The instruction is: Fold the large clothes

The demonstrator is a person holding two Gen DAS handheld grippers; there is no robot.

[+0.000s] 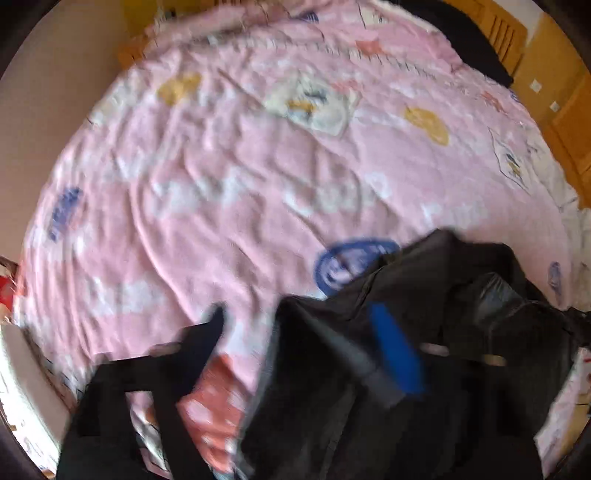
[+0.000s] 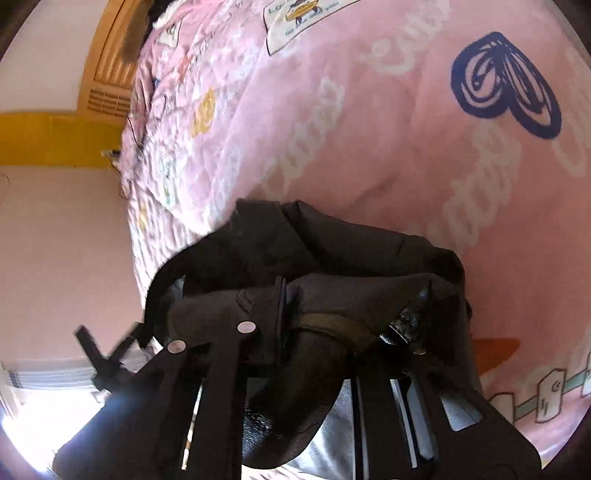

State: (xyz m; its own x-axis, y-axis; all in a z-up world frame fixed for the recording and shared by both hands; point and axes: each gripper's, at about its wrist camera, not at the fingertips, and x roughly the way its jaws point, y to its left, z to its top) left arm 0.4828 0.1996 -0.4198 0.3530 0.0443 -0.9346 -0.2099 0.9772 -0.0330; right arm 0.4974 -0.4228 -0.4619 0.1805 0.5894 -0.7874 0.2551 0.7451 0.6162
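I am in a home bedroom: below me a bed (image 1: 258, 177) lies under a pink cartoon-print quilt (image 2: 388, 140), with a slatted wooden headboard (image 1: 498, 33), wooden furniture (image 1: 561, 122) beside it and plain pale walls (image 2: 62, 240).
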